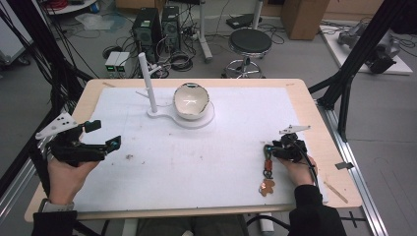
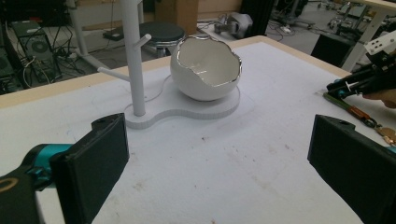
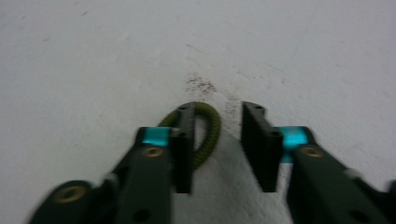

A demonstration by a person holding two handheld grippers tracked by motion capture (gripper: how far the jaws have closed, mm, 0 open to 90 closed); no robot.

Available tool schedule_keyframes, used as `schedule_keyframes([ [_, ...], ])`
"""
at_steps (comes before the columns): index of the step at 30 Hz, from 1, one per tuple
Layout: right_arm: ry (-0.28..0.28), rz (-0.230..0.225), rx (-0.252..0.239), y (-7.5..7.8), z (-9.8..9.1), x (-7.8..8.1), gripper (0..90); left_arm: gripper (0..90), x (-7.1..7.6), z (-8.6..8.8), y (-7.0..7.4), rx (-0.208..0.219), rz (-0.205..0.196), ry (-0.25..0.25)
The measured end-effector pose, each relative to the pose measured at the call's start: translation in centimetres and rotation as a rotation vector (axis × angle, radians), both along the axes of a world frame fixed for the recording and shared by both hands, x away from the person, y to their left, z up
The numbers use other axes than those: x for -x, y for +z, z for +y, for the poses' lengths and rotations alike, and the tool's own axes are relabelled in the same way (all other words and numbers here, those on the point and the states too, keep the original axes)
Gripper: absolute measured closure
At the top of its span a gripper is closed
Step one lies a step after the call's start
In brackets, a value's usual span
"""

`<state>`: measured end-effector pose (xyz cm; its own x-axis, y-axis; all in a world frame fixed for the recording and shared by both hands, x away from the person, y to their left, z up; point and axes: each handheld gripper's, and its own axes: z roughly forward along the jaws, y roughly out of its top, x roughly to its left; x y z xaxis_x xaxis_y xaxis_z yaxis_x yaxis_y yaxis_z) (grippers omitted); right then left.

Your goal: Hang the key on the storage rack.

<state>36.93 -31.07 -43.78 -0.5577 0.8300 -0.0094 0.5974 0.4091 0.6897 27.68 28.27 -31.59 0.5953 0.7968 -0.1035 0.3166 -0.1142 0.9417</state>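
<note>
**Green loop half inside the jaws: a closing grip could miss or drag it**

The right gripper (image 1: 272, 149) sits low over the white mat at the near right of the tabletop (image 1: 314, 105), its jaws a little apart. In the right gripper view a green cord loop (image 3: 209, 130) curves around the tip of one jaw, partly in the gap and partly outside it. It looks like the top end of a keychain (image 1: 268, 172) that lies flat on the mat, trailing toward the person, with a copper-coloured charm at its near end. If the jaws close from here, I judge they may catch only the edge of the cord, or push it aside and slide the whole keychain across the mat. A thin, limp cord pinched near the tips could also slip out when lifted.

The left gripper (image 1: 101, 137) is held at the left side, jaws wide apart and holding nothing, well apart from the rest. Mid-table stand a white peg stand (image 1: 147, 83) and an eggshell-shaped bowl (image 1: 191, 102) on a shared white base (either could be knocked by a careless swing).

The mat (image 1: 196, 162) is white, scuffed and speckled with dark marks. Behind the tabletop lie a grey floor, a black stool (image 1: 250, 42), computer towers (image 1: 157, 27), cables and cardboard boxes.
</note>
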Motion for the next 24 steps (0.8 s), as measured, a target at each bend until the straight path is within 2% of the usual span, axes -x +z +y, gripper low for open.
schedule_keyframes([
  [2,0.018,-0.008,0.016,0.0,0.4,0.2,81.3,5.8,0.0,0.0,0.0,0.001,-0.002,-0.001],
  [4,0.021,-0.009,0.021,0.1,0.6,0.3,82.6,5.8,0.0,0.0,0.0,0.0,-0.002,-0.001],
  [6,0.005,0.001,0.007,0.0,0.5,0.3,83.1,5.8,0.0,-0.1,0.0,0.002,-0.002,0.0],
  [9,0.012,-0.005,0.02,0.1,0.7,0.3,83.5,5.8,-0.1,-0.1,-0.1,-0.003,0.004,-0.004],
  [14,0.014,-0.014,0.007,0.3,0.6,0.4,84.1,5.8,-0.2,-0.1,-0.2,-0.003,0.012,-0.001],
  [19,0.002,-0.092,-0.035,2.3,0.2,1.1,84.5,5.8,-0.2,-0.1,-0.1,-0.004,0.011,-0.002],
  [24,0.007,-0.204,-0.084,6.3,0.2,2.4,84.8,5.8,-0.2,0.0,-0.1,0.003,0.011,-0.004],
])
